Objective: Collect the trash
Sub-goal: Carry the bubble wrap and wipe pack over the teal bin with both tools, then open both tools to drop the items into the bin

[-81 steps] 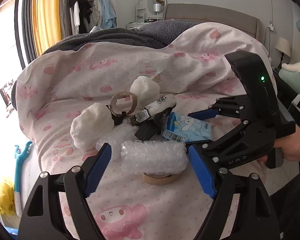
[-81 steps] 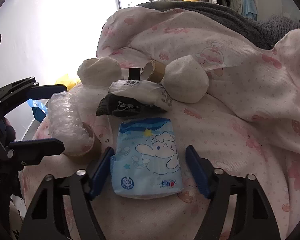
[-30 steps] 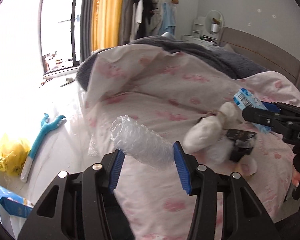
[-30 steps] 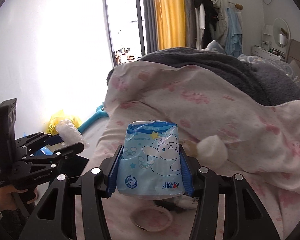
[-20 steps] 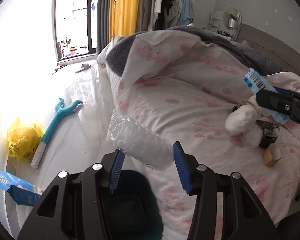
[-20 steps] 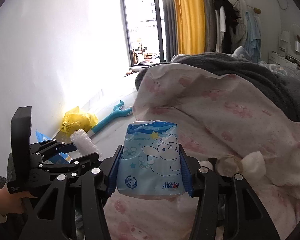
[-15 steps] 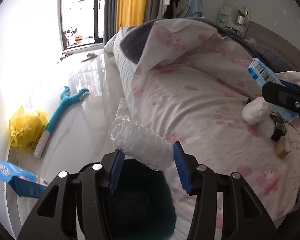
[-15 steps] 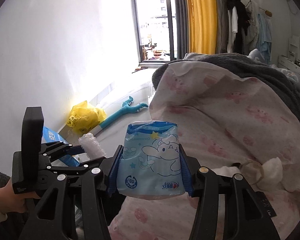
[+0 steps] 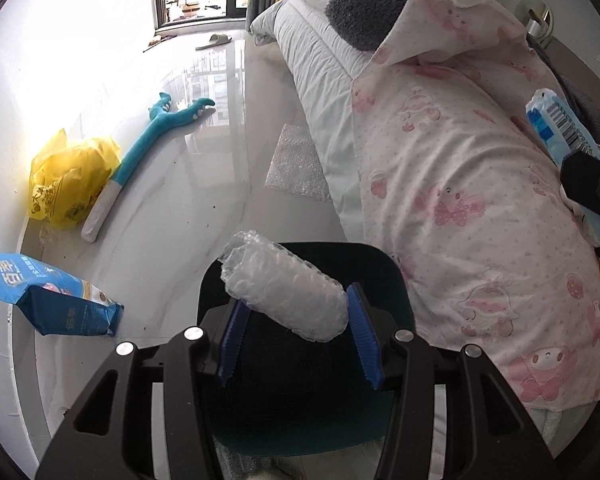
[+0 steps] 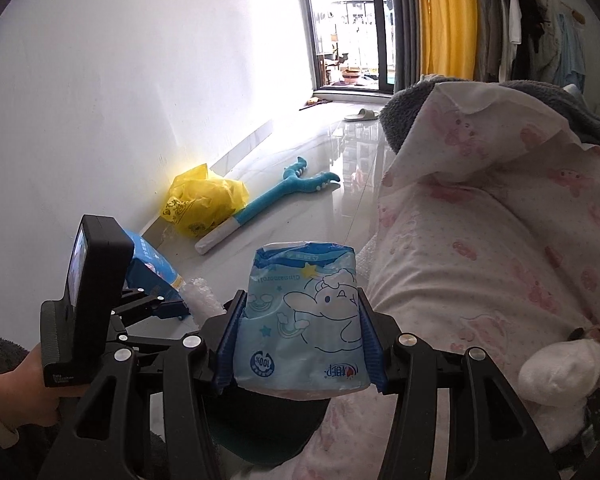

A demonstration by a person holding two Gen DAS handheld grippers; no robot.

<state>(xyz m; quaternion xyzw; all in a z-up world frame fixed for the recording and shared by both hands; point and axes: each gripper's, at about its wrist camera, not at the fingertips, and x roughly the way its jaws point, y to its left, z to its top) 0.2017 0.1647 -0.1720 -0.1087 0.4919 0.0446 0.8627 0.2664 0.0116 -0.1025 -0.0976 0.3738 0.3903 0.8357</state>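
Both loads have left the bed — left gripper [image 9: 296, 330] is clamping the clear bubble-wrap roll [image 9: 284, 294] above the dark teal bin [image 9: 384, 276], and right gripper [image 10: 300, 344] is pinching the pale-blue cartoon tissue pack [image 10: 304, 320] nearby — drop-off looks next.

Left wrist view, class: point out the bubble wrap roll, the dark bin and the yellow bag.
bubble wrap roll [image 9: 286, 292], left wrist view, middle of the roll.
dark bin [image 9: 384, 264], left wrist view, far right rim.
yellow bag [image 9: 70, 180], left wrist view, centre of the crumpled plastic.
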